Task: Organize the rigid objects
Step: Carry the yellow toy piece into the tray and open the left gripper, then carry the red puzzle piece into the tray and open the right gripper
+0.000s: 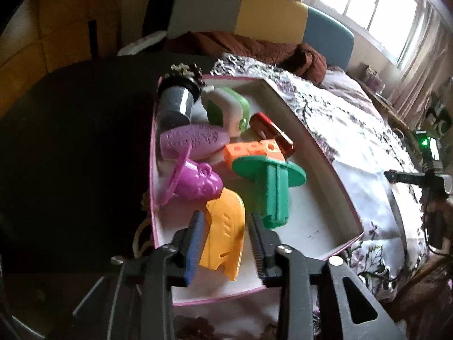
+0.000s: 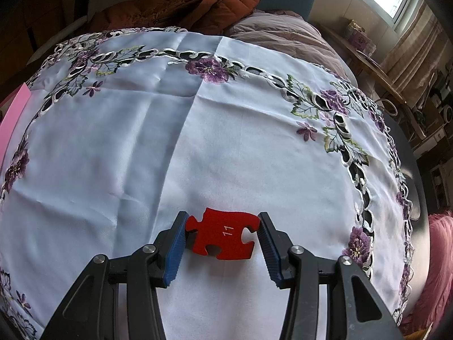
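In the left wrist view a pink-edged white tray [image 1: 320, 167] holds several toys: a green flanged piece [image 1: 273, 189], an orange cube strip [image 1: 253, 150], purple pieces [image 1: 195, 182], a red cylinder [image 1: 273, 131], a green-white toy [image 1: 229, 107] and a dark cup [image 1: 175, 104]. My left gripper [image 1: 226, 226] is open around a yellow plastic piece [image 1: 223, 235] lying in the tray's near end. In the right wrist view my right gripper [image 2: 222, 226] is shut on a red puzzle piece [image 2: 223, 233] marked 11, just above the white cloth.
A white tablecloth [image 2: 226, 141] with purple embroidered flowers covers the table. A brown jacket [image 2: 181, 8] and bedding lie beyond the far edge. The tray's pink side [image 2: 12, 113] shows at far left of the right wrist view. A dark stand [image 1: 419, 178] stands at right.
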`<state>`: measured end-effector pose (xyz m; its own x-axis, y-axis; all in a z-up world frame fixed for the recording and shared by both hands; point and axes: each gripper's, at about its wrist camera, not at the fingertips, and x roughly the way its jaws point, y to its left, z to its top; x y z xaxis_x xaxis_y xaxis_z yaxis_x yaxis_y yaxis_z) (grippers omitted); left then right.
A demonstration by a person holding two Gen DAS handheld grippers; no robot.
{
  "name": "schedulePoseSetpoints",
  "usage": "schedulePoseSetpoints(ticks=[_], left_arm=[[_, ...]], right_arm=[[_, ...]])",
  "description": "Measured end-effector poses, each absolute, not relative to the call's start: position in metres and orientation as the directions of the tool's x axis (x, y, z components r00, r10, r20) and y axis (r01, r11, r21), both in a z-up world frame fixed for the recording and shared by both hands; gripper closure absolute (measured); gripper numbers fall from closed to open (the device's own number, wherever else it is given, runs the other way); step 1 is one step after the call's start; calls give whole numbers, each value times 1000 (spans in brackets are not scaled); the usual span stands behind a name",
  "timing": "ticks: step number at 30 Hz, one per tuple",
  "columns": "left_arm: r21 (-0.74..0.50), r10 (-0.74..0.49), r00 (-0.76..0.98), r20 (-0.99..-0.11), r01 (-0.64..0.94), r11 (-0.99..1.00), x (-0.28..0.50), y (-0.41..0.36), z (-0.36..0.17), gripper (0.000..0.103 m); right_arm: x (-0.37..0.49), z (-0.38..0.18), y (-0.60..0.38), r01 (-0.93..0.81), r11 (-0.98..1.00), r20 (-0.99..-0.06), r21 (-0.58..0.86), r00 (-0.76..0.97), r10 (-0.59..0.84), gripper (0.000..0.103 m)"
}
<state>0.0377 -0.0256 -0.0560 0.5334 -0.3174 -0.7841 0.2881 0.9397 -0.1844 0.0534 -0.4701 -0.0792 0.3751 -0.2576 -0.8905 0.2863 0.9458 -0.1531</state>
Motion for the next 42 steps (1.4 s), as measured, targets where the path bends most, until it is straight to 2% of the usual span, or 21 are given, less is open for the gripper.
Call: schedulePoseSetpoints(ticks=[6, 9, 17, 23, 26, 30, 35, 38, 42], left_arm=[[-145, -281, 592, -755, 268, 953, 31, -23, -38, 66], [-145, -277, 618, -735, 256, 956, 30, -20, -29, 59], [-147, -260, 645, -718, 225, 963, 29, -6, -23, 59], [-158, -251, 657, -711, 198, 967, 29, 5, -23, 58], [-161, -247, 661, -709, 189, 969, 28, 8, -25, 56], [-164, -247, 661, -709, 186, 969, 27, 9, -25, 56], [-166, -241, 667, -705, 175, 970, 25, 14, -23, 54], [-171, -237, 669, -705, 163, 972, 25, 20, -23, 54], [-179, -235, 665, -708, 153, 972, 25, 25, -26, 54]], right_arm=[[53, -78, -471, 291, 946, -892, -145, 376, -253, 54], [53, -74, -469, 281, 952, -887, -123, 398, -232, 54], [54, -75, -451, 208, 969, -886, -136, 412, -213, 54], [50, -51, -432, 154, 986, -870, -63, 476, -130, 54], [48, -31, -403, 70, 997, -848, -22, 527, -55, 54], [46, -6, -338, -125, 992, -815, 23, 572, 91, 54], [43, 4, -242, -373, 926, -798, 51, 542, 262, 54], [43, -4, -200, -460, 887, -812, 46, 500, 302, 54], [48, -21, -169, -499, 866, -850, 17, 449, 276, 54]])
